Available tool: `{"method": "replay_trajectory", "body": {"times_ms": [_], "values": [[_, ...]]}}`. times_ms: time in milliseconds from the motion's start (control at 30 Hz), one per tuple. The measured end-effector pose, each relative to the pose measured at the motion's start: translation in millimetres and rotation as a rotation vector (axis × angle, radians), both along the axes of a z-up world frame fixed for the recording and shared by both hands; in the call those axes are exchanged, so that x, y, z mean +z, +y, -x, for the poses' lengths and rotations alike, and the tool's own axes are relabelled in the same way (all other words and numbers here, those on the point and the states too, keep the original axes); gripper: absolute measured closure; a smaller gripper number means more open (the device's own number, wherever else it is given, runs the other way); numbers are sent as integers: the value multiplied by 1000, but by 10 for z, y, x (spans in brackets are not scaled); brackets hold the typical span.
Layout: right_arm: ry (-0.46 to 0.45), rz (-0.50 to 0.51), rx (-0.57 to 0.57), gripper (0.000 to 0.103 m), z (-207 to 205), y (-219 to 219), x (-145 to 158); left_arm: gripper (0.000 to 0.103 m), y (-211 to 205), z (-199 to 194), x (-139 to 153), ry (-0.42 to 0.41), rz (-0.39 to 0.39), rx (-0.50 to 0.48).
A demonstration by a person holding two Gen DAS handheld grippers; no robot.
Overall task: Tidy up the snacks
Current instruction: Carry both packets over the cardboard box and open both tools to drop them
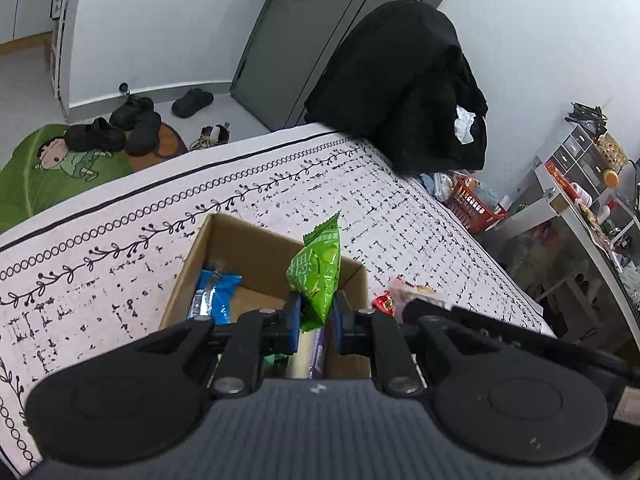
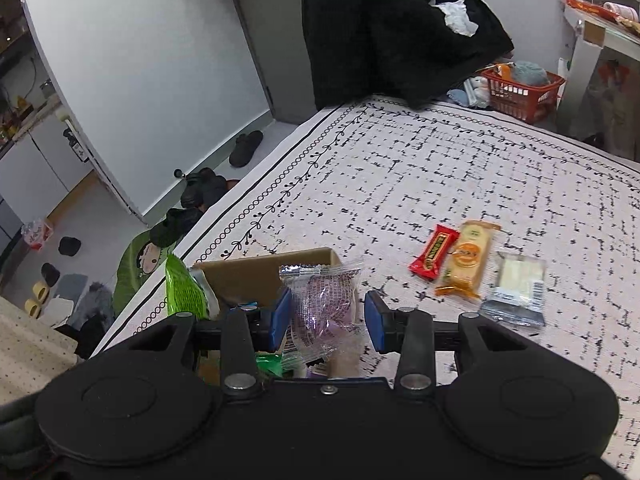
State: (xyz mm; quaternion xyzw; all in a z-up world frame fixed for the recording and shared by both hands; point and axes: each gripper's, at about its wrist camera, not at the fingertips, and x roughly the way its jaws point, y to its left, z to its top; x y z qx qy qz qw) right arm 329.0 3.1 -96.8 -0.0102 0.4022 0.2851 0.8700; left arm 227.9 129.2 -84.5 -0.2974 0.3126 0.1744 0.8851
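1. Left wrist: left tongs [image 1: 316, 316] pinch green snack packet [image 1: 318, 276] above cardboard box [image 1: 224, 248].
2. Right wrist: right tongs [image 2: 326, 320] pinch clear purple-printed packet [image 2: 320, 300] beside the box, over the patterned surface [image 2: 440, 168].

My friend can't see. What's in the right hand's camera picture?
The right gripper holds a clear purple snack packet in its jaws, over a cardboard box. Three more snacks, red, orange and white, lie on the patterned tablecloth.
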Motion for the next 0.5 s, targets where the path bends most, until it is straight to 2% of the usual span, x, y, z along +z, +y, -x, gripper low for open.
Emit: {"method": "replay_trajectory", "body": {"times_ms": [167,367,500], "values": [[64,-32,-3,64,-59,140,-88,88,123,41,-71,13,50,12],[86,-43,-6,62,-119,292,-142,88,225,55,-132,27,78,20],[130,-120,-6,59,-182,313,-169,88,285,37,-192,41,96,19]]}}
